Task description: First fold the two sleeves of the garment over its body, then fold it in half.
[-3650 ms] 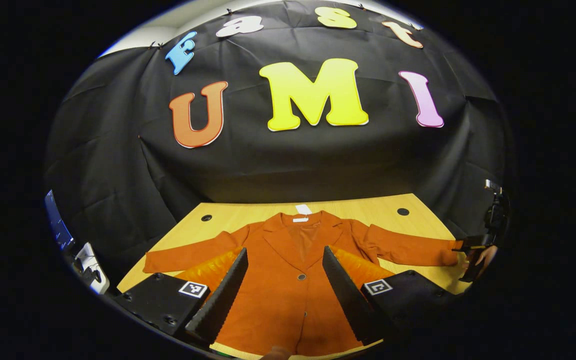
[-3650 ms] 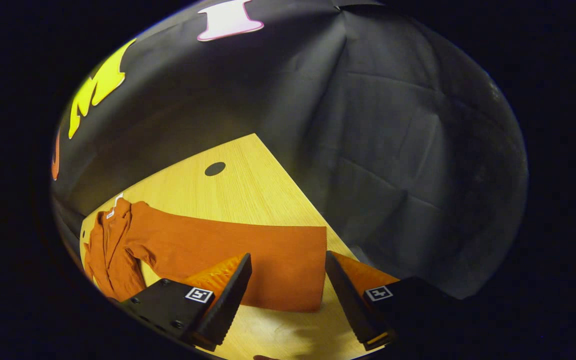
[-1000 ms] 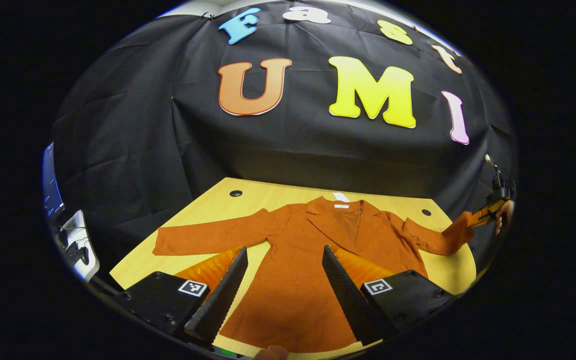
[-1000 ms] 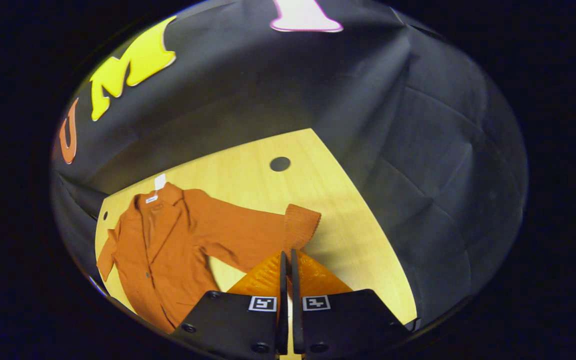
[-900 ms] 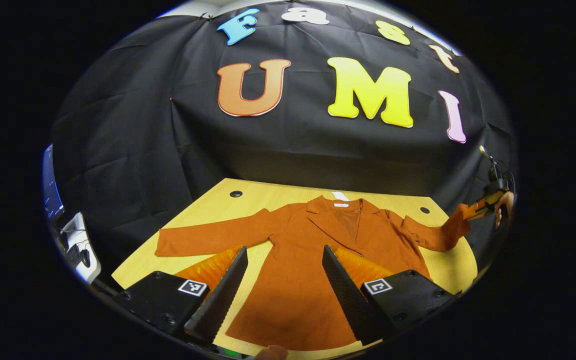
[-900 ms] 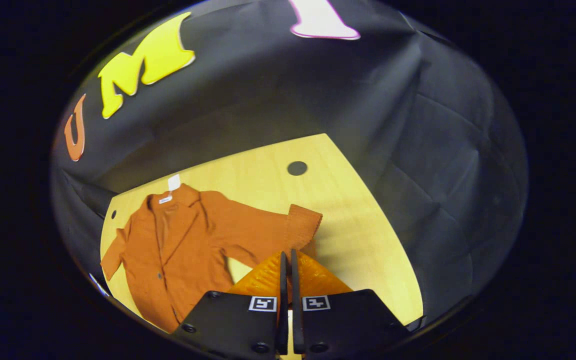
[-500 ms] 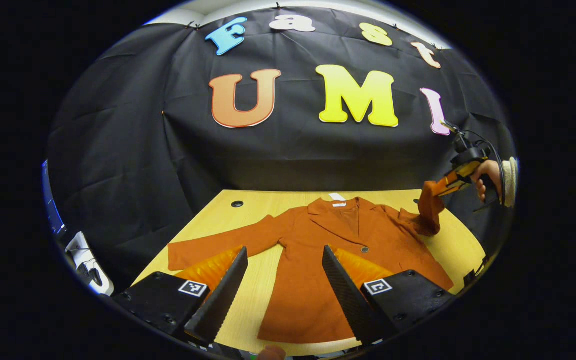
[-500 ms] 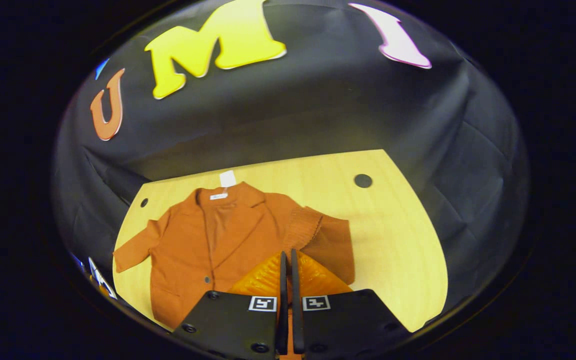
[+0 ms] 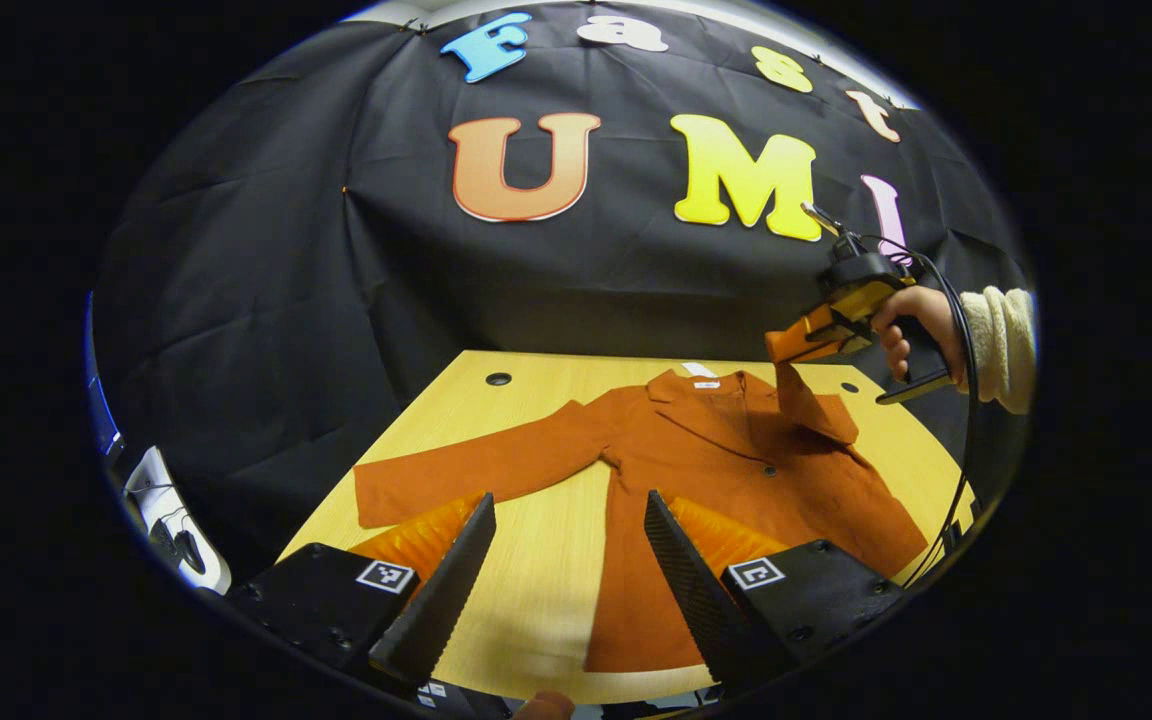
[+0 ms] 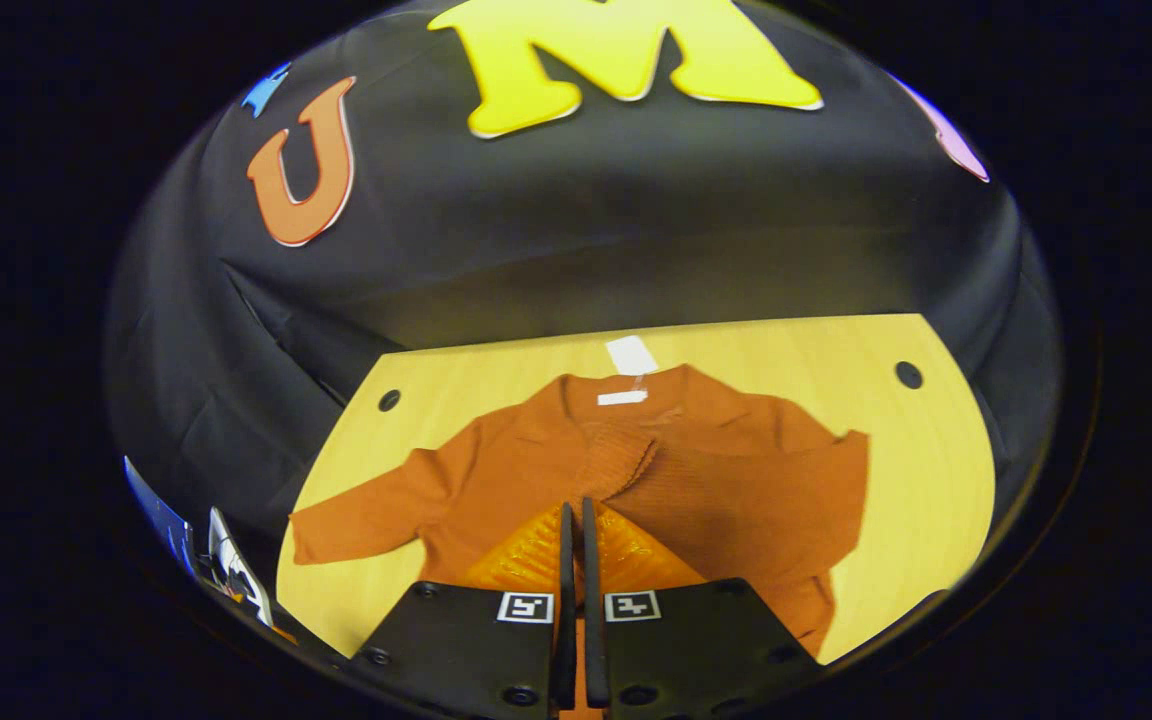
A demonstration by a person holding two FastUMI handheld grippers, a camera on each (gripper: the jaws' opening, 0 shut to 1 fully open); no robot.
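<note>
Left gripper view: the left gripper (image 9: 566, 560) is held above the near edge of the tabletop (image 9: 536, 620) with its fingers spread apart and nothing between them. A rust-coloured jacket (image 9: 726, 480) is laid flat, collar toward the booth wall. The left sleeve (image 9: 466, 465) is stretched out to the side, unfolded. Farther off, the right gripper (image 9: 786, 350) is seen in a hand (image 9: 911, 325) above the jacket's chest, and the right sleeve (image 9: 811, 405) is draped down from it onto the body.

Right gripper view: the right gripper (image 10: 573, 520) is seen with its fingers pressed together on the cuff (image 10: 616, 455) of the right sleeve, which is bunched just ahead of the tips and held over the jacket (image 10: 736, 490) below the collar. The left sleeve (image 10: 376, 510) lies out flat on the tabletop (image 10: 926, 470).

Step in hand, as judged: the first sleeve fold, with the cuff carried over the body but not yet laid down. The next move calls for the cuff to be lowered flat on the chest and let go without dragging the cloth; the left sleeve is then to be taken at its cuff by the idle gripper.
</note>
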